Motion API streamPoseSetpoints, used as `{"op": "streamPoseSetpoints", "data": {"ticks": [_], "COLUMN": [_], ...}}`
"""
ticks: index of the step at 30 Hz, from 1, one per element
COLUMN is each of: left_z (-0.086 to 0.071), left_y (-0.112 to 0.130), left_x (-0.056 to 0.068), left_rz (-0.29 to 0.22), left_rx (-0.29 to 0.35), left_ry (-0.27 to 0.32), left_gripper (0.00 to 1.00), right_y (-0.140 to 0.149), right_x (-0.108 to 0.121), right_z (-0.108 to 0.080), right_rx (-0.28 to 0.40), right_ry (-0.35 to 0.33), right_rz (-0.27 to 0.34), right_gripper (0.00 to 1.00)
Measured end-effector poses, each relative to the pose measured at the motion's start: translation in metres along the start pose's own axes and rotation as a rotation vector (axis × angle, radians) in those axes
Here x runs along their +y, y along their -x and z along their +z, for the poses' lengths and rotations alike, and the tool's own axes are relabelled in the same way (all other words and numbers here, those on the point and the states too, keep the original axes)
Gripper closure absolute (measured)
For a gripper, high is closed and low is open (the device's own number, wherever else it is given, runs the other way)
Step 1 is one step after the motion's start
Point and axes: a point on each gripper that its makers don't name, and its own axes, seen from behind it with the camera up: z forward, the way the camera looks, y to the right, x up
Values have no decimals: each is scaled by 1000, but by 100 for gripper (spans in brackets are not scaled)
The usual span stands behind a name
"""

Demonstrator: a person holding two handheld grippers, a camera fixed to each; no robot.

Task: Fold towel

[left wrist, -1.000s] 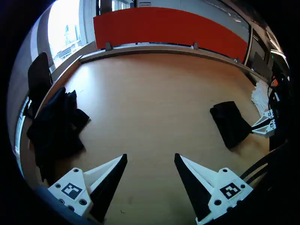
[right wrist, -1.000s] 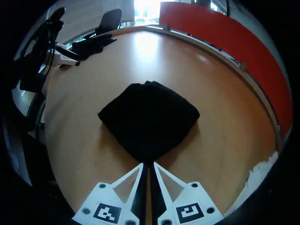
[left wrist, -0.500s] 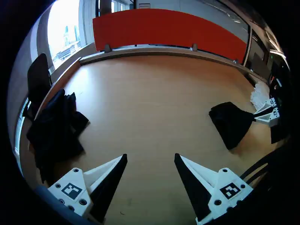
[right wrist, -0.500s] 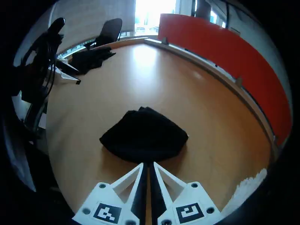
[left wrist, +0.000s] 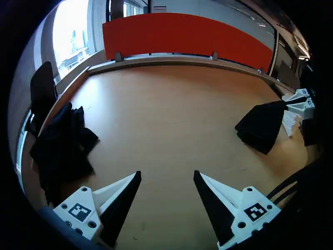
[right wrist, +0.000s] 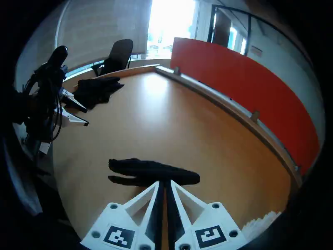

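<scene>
Black fabric, the folded towel (right wrist: 154, 171) is seen edge-on in the right gripper view, as a thin dark band across the lower middle of the frame, with its long axis running left to right. The right gripper (right wrist: 165, 184) has both fingers closed together on the near edge, about the middle of the band. In the left gripper view the towel (left wrist: 260, 127) is at the right middle of the frame and slants down from its held corner toward the wooden table (left wrist: 166, 104). I cannot tell whether its lower edge touches the wood. The left gripper (left wrist: 166, 177) is wide open, holds nothing and is well apart from the towel, so the right one is clearly nearer. I judge the left would have to travel toward the right of its frame to help. Another heap of dark cloth (left wrist: 62, 139) lies at the left edge.
</scene>
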Motion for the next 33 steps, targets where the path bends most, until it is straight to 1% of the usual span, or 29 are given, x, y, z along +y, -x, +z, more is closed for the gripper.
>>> {"op": "streamPoseSetpoints", "data": {"ticks": [5, 10, 17, 33], "left_z": [-1, -2, -2, 1], "left_y": [-5, -11, -16, -24], "left_x": [4, 8, 11, 13], "left_rz": [1, 2, 8, 24], "left_rx": [12, 23, 32, 36], "left_ry": [5, 12, 19, 27], "left_gripper": [7, 7, 7, 7], "right_y": [-22, -32, -34, -33], "right_x": [11, 26, 49, 109], "right_z": [-11, -22, -39, -82], "right_rx": [34, 46, 50, 53], "right_ry": [24, 59, 107, 212], "right_rz": [-13, -23, -8, 13], "right_gripper": [96, 96, 96, 96]}}
